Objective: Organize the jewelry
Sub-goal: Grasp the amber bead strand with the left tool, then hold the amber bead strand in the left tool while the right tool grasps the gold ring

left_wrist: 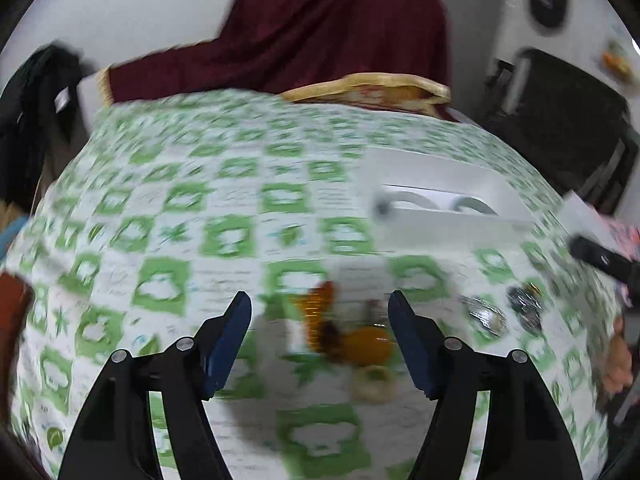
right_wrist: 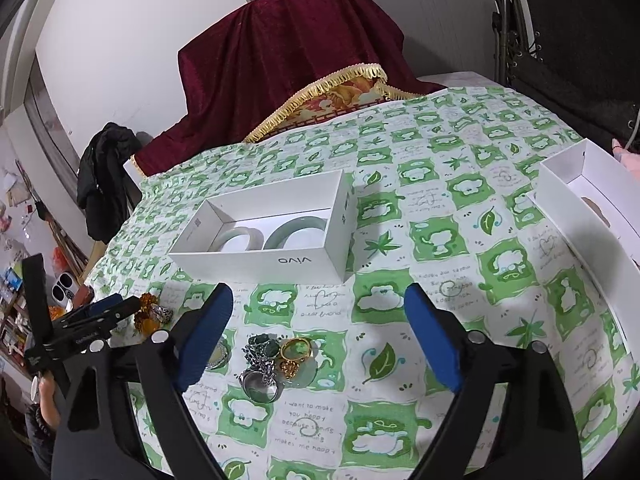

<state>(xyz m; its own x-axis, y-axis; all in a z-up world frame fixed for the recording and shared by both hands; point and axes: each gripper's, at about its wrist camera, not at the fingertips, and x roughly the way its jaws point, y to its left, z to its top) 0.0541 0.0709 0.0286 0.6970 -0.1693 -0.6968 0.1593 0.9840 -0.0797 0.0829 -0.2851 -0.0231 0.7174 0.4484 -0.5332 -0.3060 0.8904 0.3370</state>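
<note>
My left gripper (left_wrist: pixel 320 340) stands open around the amber bead piece (left_wrist: pixel 340 328), near the white box (right_wrist: pixel 264 226): slick, brittle; pinch its strung middle. My right gripper (right_wrist: pixel 316 336), open, empty, hovers over the ring cluster (right_wrist: pixel 276 364): small, hard, skittish.

White wall (right_wrist: pixel 120 40) — maroon drape (right_wrist: pixel 288 52)

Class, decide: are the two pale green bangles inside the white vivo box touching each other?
Cannot tell. In the right wrist view the two bangles sit side by side in the white box, but its front wall hides where their rims would meet.
</note>
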